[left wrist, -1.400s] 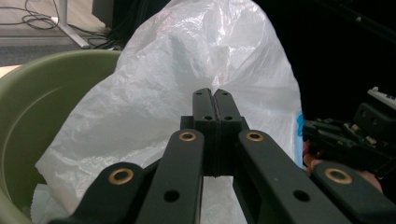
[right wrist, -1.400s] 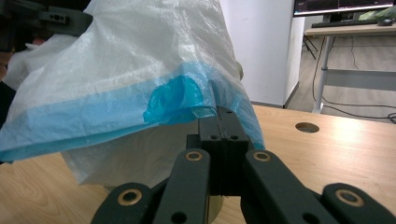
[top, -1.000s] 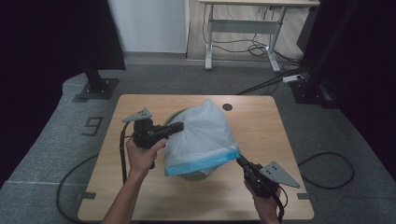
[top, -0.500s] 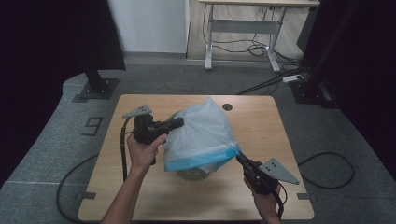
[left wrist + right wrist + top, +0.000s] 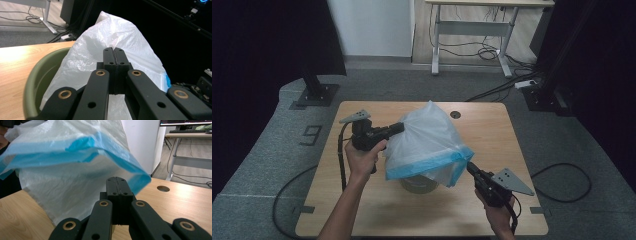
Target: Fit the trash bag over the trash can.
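Black jaws, left gripper (image 5: pixel 399 128): pressed together on a pinch of the white plastic bag (image 5: pixel 427 140); jaw tips meet flush in the left gripper view (image 5: pixel 114 53).
Black jaws, right gripper (image 5: pixel 469 167): closed at the bag's blue-banded corner (image 5: pixel 140 180); whether film is actually caught between them cannot be told.
Bag: stretched between the two grippers, held above the green bin (image 5: pixel 419 183) at mid-table, blue hem (image 5: pixel 427 165) along its lower edge.
Bin: olive-green, round, standing on the wooden table (image 5: pixel 512 145); bag lies against its rim in the left gripper view (image 5: pixel 37 75).
Bin contents: not visible; bag covers the opening.
Change from half a second ago: left gripper sits slightly higher and further right; bag pulled tauter and lifted, more of the bin exposed below the hem.
Hidden: bin's top from above; bag's mouth interior; right jaw tips behind the bag corner.
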Demonstrator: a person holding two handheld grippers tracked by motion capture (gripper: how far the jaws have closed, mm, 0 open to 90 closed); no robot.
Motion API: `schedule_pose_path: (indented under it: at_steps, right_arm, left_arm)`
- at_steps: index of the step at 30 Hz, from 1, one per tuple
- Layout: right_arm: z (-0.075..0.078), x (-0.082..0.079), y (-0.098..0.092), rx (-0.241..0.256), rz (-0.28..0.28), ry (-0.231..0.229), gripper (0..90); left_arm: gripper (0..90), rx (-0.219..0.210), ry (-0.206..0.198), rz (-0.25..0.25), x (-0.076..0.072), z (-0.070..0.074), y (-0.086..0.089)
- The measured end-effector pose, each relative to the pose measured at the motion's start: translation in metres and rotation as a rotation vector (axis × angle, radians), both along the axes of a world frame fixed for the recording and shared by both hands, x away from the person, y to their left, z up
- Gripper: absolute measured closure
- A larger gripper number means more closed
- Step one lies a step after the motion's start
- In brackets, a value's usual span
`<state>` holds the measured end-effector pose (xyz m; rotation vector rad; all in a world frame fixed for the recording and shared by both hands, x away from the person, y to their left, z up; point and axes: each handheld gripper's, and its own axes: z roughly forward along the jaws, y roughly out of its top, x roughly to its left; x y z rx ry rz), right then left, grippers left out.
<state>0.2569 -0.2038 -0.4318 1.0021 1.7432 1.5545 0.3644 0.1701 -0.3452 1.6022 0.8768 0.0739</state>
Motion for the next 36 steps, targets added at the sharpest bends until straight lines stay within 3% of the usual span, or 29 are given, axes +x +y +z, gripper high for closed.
schedule_pose_path:
  at_steps: [3, 6, 9, 17, 21, 31, 36]
  right_arm:
    - [0.001, -0.001, -0.001, 0.000, -0.002, -0.011, 88.7]
    - [0.004, -0.001, 0.001, -0.001, -0.015, -0.022, 77.0]
    - [0.006, -0.001, 0.004, -0.008, -0.026, -0.034, 73.1]
    - [0.008, 0.003, 0.006, -0.017, -0.046, -0.045, 72.6]
    - [0.008, 0.005, 0.012, -0.050, -0.050, -0.061, 72.0]
    - [0.012, 0.008, 0.013, -0.035, -0.071, -0.075, 75.2]
    - [0.016, 0.008, 0.014, -0.033, -0.040, -0.081, 87.7]
  left_arm:
    - [90.0, 0.004, 0.003, -0.003, 0.001, -0.001, 0.000]
    - [90.0, 0.006, 0.005, -0.004, 0.001, -0.002, -0.001]
    - [90.0, 0.004, 0.003, -0.006, 0.000, -0.002, -0.002]
    - [90.0, 0.008, 0.003, -0.009, -0.001, -0.001, -0.002]
    - [90.0, 0.009, 0.003, -0.014, -0.002, -0.001, -0.004]
    - [90.0, 0.011, 0.004, -0.016, -0.003, -0.001, -0.004]
    - [90.0, 0.007, 0.003, -0.017, -0.004, -0.001, -0.006]
